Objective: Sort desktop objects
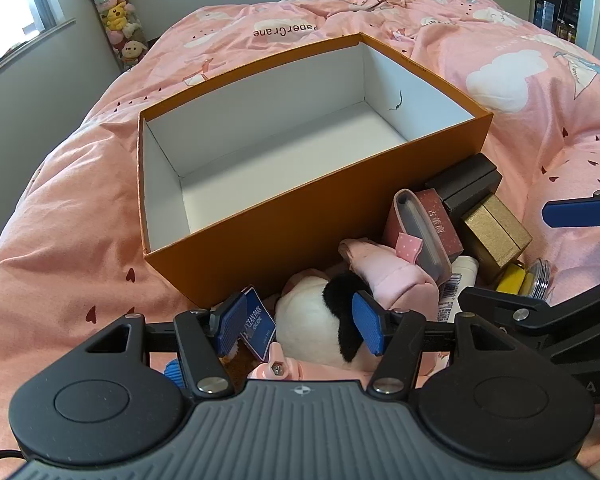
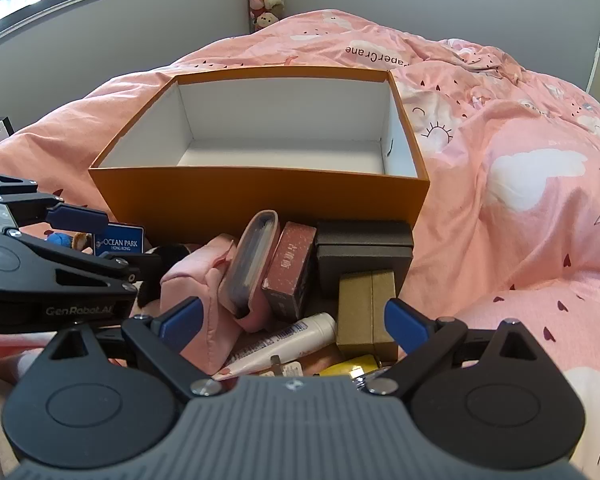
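An empty orange box (image 1: 300, 236) (image 2: 260, 196) with a white inside stands on the pink bed cover. In front of it lies a pile. My left gripper (image 1: 300, 326) is shut on a black-and-white panda plush (image 1: 316, 320); one pad presses its Ocean Park tag (image 1: 256, 324) (image 2: 120, 242), the other its black ear. My right gripper (image 2: 292, 326) hangs wide open over a white tube (image 2: 284, 340), touching nothing. A pink fabric pouch (image 2: 192, 280), a grey-pink case (image 2: 256, 264), a maroon box (image 2: 292, 268), a black box (image 2: 364, 252) and a gold box (image 2: 366, 312) crowd the pile.
A yellow item (image 1: 512, 280) and a clear ribbed lid (image 1: 540, 280) lie at the pile's right. One finger (image 1: 576, 214) of the right gripper reaches in there. The rumpled bed cover (image 2: 520, 200) spreads to the right; a wall and a hanging row of soft toys (image 1: 116, 16) stand behind.
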Motion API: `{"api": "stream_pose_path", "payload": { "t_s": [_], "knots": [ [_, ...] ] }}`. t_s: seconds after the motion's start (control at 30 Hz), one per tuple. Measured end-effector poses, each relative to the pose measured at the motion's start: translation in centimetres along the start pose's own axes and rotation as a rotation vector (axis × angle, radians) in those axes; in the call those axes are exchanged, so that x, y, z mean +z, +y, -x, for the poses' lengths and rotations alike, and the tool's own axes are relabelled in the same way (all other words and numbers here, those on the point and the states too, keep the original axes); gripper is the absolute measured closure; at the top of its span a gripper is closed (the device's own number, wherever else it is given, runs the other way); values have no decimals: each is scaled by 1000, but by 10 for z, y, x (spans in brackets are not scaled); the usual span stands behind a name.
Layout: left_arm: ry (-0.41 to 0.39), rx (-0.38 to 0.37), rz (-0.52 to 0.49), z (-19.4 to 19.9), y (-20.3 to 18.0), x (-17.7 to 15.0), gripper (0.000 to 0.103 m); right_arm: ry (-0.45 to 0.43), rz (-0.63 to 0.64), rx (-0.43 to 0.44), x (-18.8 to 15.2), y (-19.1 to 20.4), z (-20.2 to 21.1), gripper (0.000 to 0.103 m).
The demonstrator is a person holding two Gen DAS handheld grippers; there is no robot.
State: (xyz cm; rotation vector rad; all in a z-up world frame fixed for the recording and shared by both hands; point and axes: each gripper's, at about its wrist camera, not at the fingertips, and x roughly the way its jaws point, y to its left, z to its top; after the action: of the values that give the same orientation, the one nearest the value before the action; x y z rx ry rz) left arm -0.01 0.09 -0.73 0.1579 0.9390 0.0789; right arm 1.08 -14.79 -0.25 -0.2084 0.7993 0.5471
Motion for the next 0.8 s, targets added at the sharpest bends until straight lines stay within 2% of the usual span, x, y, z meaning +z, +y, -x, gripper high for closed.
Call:
{"api": "stream_pose_path", "payload": {
  "t_s": [0.47, 0.8],
  "knots": [
    [8, -14, 7, 0, 0, -1, 34, 9, -7, 8, -1, -2, -2, 7],
    [6, -70, 32, 1, 5, 1, 36, 20, 3, 18, -1, 1, -4, 24]
  ]
}}
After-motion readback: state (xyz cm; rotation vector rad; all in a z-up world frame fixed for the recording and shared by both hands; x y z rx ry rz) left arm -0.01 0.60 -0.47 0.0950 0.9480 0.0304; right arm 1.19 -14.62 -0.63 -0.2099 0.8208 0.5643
